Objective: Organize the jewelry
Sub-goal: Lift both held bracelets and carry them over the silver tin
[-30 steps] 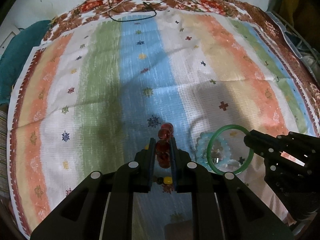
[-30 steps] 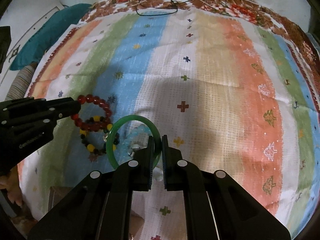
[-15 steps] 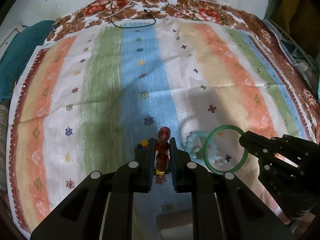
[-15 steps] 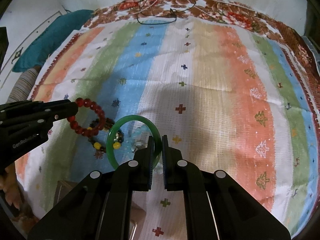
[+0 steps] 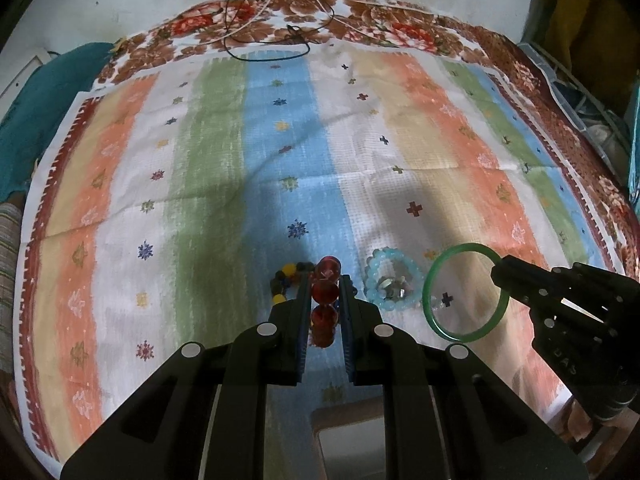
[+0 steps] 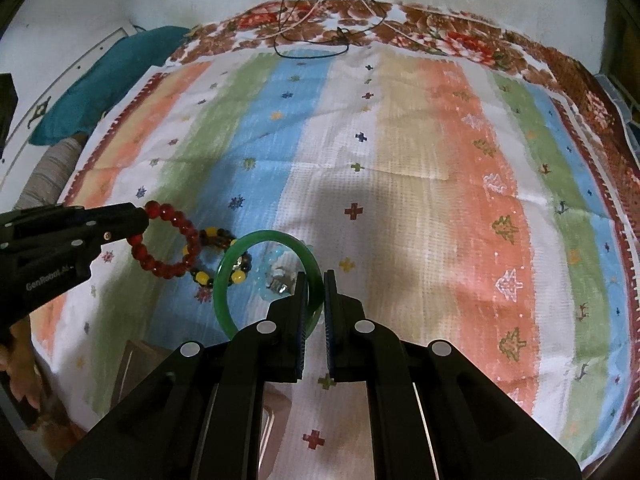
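The left gripper is clamped on a red bead bracelet; its side reads "GenRobot.AI", I think. The right gripper pinches a green bangle. Just below them, a dark-and-yellow bead bracelet and a pale blue bracelet lie on the striped cloth.

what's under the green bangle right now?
Through the green bangle, held by the right gripper, show the striped cloth, part of the black-and-yellow bead bracelet and the pale blue bracelet. The gripper hides the rest.
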The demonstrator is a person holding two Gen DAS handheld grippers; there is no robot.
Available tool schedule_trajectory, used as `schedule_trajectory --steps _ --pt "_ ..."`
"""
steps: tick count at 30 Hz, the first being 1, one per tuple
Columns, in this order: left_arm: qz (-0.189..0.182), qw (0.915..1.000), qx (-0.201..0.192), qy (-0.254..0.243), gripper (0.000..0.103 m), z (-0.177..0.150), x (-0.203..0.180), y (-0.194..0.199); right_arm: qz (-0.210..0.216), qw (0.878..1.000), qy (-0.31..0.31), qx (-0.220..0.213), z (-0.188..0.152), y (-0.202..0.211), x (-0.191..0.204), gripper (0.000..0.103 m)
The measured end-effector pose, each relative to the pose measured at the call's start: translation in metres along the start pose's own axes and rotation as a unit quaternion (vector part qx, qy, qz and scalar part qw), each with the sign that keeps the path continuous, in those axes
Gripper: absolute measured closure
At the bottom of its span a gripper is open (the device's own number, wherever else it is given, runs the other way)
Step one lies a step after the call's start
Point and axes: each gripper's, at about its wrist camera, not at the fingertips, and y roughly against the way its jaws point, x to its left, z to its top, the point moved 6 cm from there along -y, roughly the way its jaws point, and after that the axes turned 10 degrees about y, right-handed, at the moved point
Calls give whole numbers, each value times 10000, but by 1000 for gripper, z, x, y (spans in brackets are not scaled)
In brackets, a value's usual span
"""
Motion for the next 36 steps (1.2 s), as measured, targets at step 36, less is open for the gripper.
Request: schedule_trajectory --steps 36 --pt "-330 9983 -463 -162 90 -39 -15 65 19 9988 113 -467 -24 52 21 94"
